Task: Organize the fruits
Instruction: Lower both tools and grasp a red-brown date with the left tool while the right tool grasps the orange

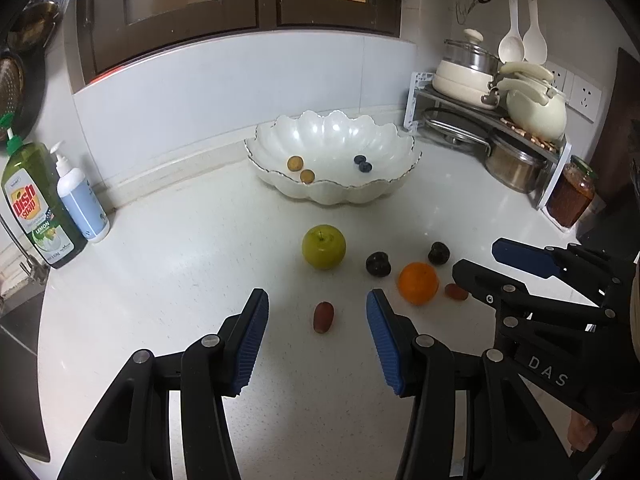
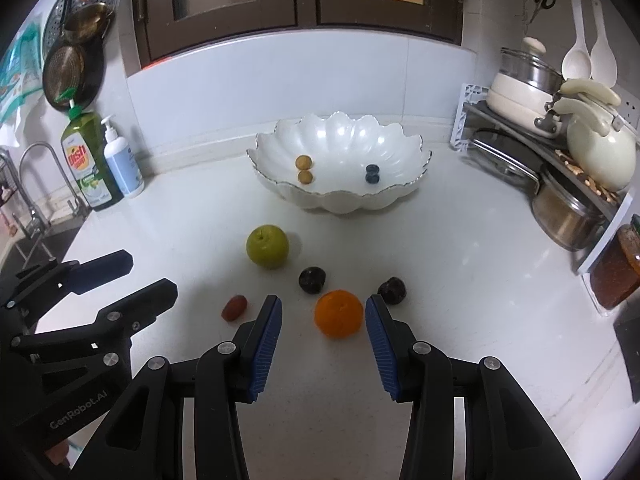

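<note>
Left gripper (image 1: 317, 306) open over red grape (image 1: 323, 317). Right gripper (image 2: 322, 310) open around orange (image 2: 339, 313), untouched. Far: bowl (image 1: 340, 196) holds 4 small fruits.

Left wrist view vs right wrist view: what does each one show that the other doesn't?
Left wrist only: a second small reddish fruit beside the round orange fruit, and the white wall sockets.

Right wrist only: the chrome sink tap and the round metal steamer plate on the wall.

Both: white scalloped bowl holding two yellow-brown and two dark blue fruits, green apple, two dark round fruits, an oval reddish fruit, green dish soap bottle. Both hand-held grippers, left and right, are open.
</note>
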A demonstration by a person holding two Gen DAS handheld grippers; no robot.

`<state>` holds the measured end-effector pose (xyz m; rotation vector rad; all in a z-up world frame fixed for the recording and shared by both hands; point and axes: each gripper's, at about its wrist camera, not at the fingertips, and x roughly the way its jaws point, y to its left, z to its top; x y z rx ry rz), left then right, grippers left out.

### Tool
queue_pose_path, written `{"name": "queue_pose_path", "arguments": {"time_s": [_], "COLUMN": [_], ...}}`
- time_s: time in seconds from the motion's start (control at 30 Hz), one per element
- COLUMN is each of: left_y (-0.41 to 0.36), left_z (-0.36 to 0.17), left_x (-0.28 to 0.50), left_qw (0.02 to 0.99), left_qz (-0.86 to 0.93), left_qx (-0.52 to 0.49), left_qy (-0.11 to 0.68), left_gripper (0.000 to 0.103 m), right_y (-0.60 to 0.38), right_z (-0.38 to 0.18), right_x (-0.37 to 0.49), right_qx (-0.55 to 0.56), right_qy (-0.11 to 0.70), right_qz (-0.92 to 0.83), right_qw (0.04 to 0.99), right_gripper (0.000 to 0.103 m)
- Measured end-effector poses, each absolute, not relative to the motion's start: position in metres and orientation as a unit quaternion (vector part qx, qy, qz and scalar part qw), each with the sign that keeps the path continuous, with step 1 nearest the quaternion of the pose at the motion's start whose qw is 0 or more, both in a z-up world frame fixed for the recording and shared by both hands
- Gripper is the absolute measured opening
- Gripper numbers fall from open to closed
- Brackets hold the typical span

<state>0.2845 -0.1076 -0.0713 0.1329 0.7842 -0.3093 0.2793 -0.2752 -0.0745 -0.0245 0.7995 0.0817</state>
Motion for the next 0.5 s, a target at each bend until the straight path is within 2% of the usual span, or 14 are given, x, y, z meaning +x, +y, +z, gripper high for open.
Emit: {"name": "queue_pose_path", "arguments": {"time_s": [0.5], "left_y": [-0.117], "left_z": [-0.106], "left_x": [0.299], "left_qw": [0.9], "left_qz": [-0.157], "left_qx": [0.082], "left_qy": [0.397], "left_gripper": [0.05], "right_y": [-0.276], "right_z": [-0.109], "right_x": [0.299], "right_qx": [-0.018], "right_qy": [0.418], "right_qz": [0.042], "right_qw": [0.907], "right_gripper": [0.045]}}
